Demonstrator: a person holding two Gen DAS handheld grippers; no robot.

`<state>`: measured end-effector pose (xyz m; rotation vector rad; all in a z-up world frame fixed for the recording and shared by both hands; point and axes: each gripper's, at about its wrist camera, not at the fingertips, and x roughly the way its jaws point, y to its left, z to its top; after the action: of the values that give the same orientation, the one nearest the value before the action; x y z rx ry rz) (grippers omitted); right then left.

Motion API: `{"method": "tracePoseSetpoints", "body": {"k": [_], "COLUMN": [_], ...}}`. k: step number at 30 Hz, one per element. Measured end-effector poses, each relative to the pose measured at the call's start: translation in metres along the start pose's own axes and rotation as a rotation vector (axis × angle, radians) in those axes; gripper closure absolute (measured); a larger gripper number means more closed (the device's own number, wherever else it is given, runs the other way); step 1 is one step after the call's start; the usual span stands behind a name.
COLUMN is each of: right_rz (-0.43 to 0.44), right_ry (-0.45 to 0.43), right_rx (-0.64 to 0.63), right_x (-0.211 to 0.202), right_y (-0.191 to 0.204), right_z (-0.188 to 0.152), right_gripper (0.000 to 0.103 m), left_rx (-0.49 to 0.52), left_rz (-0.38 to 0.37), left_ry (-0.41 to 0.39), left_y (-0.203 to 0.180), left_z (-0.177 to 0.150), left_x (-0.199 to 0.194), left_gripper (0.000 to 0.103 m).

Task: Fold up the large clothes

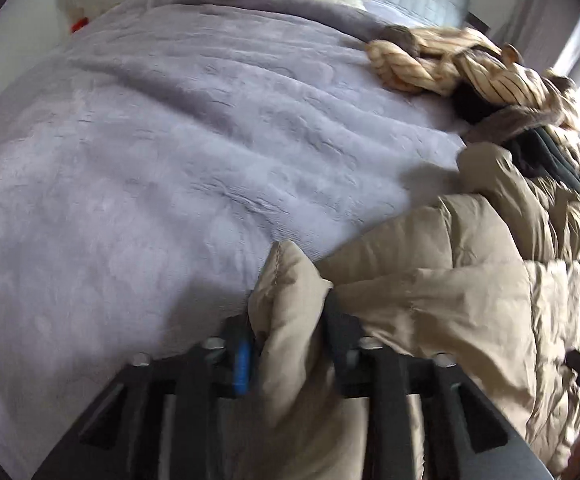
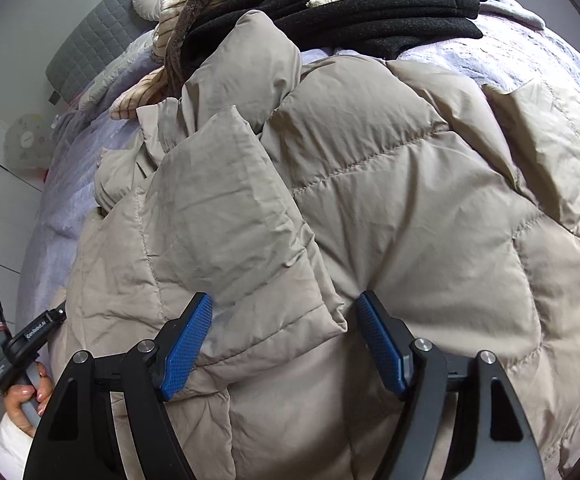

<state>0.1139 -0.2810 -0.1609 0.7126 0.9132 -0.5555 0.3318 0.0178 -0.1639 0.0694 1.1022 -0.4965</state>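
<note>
While the beige puffer jacket (image 2: pixel 369 184) sprawls over the lilac blanket (image 1: pixel 150 152), my left gripper (image 1: pixel 290 304) pinches a fold of its edge; my right gripper (image 2: pixel 284 308) hangs wide above the jacket's middle, gripping nothing.

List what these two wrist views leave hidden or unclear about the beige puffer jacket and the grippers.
- Left wrist view: motion blur and bunched beige puffer jacket fabric between the left gripper jaws hide one pad; how firmly they grip is unclear.
- Right wrist view: the jacket's hem is cut off by the bottom edge, behind the right gripper.
- Right wrist view: the black fleece garment is cropped at the top.
</note>
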Motion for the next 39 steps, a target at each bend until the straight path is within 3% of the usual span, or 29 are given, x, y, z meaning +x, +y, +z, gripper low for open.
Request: {"method": "tracePoseSetpoints", "body": {"k": [1,3,4,5,9,12,14,16,17,19,23,26,31,34,39], "right_rz": [0.001,-0.008,0.005,0.013,-0.021,-0.066,-0.119,-0.184,-0.168,-0.111,-0.085,-0.133,-0.134,-0.083,-0.049], "right_ry": [0.004,0.01,0.019,0.023,0.003,0.03,0.016,-0.054,-0.113,-0.15,-0.062,0.03,0.023,0.032,0.049], "right_rx": [0.005,0.032,0.054,0.076,0.076,0.057,0.036,0.016,0.007,-0.059,-0.202,-0.146,-0.079,-0.054,0.005], "right_x": [-0.001,-0.006,-0.009,-0.012,-0.025,-0.025,-0.034,-0.052,-0.065,-0.077,-0.055,-0.025,-0.043,-0.061,-0.082], "right_y": [-0.003,-0.011,-0.018,-0.022,-0.028,-0.034,-0.033,-0.03,-0.027,-0.016,0.004,-0.015,-0.037,-0.05,-0.066], "right_z": [0.0,-0.002,-0.004,-0.004,-0.009,-0.013,-0.012,-0.012,-0.013,-0.014,-0.023,-0.028,-0.025,-0.026,-0.036], "right_gripper": [0.028,0.049,0.08,0.091,0.093,0.091,0.082,0.082,0.082,0.082,0.082,0.083,0.084,0.081,0.079], "left_rx": [0.002,0.013,0.014,0.007,-0.01,0.041,0.091,0.109,0.105,0.101,0.09,0.088,0.07,0.092,0.13], "left_rz": [0.007,0.023,0.03,0.037,0.022,0.006,0.052,0.083,0.091,0.105,0.121,0.127,0.165,0.179,0.14], "left_ry": [-0.019,-0.039,-0.036,-0.037,-0.077,-0.081,-0.073,-0.061,-0.042,-0.028,-0.022,-0.015,-0.003,-0.005,0.025], "left_y": [0.002,0.004,0.007,0.01,0.009,-0.003,-0.012,-0.018,-0.018,-0.019,-0.021,-0.022,-0.018,-0.024,-0.048], "left_z": [0.002,0.007,0.009,0.011,0.009,-0.002,-0.013,-0.021,-0.025,-0.032,-0.034,-0.033,-0.031,-0.034,-0.057], "left_x": [-0.006,-0.015,-0.02,-0.024,-0.047,-0.058,-0.055,-0.048,-0.043,-0.033,-0.021,-0.017,-0.029,-0.047,-0.078], "left_gripper": [0.045,0.044,0.044,0.044,0.044,0.044,0.044,0.044,0.044,0.044,0.044,0.04,0.036,0.036,0.036]}}
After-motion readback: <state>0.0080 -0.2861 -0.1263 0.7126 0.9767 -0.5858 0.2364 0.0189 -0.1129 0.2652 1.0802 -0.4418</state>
